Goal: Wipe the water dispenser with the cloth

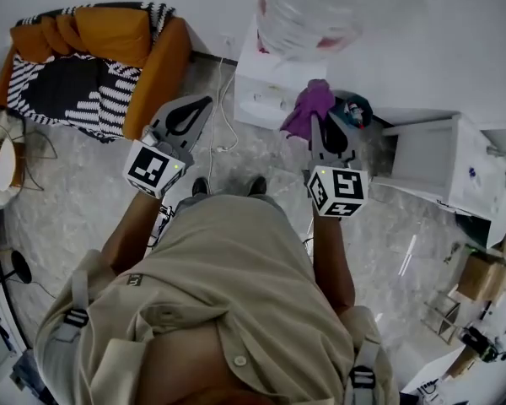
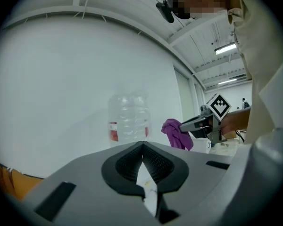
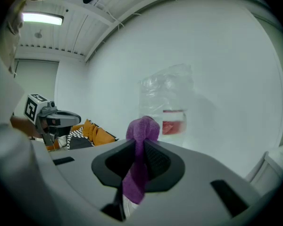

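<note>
Cloth (image 3: 142, 131): purple, clamped in the right gripper (image 3: 140, 149). Per right gripper view the jaws are closed on it, w/ a bunch sticking up past the tips and a tail hanging below. Water dispenser (image 1: 266, 91): white body, stands against the wall ahead of me, w/ a clear bottle (image 1: 308, 11) carrying a red label on top. In head view the cloth sits at the dispenser's front right corner, by its lower body. I cannot tell whether it touches. Left gripper (image 2: 142, 147): jaws brought together at the tips, nothing between them, only a thin sliver of gap lower down. I hold it out to the left of the dispenser, apart from it and level w/ the right one. Surroundings: orange sofa (image 1: 143, 49) w/ black-and-white striped throw at far left, white cabinet (image 1: 430, 154) at right, pale marbled floor (image 1: 93, 184).
</note>
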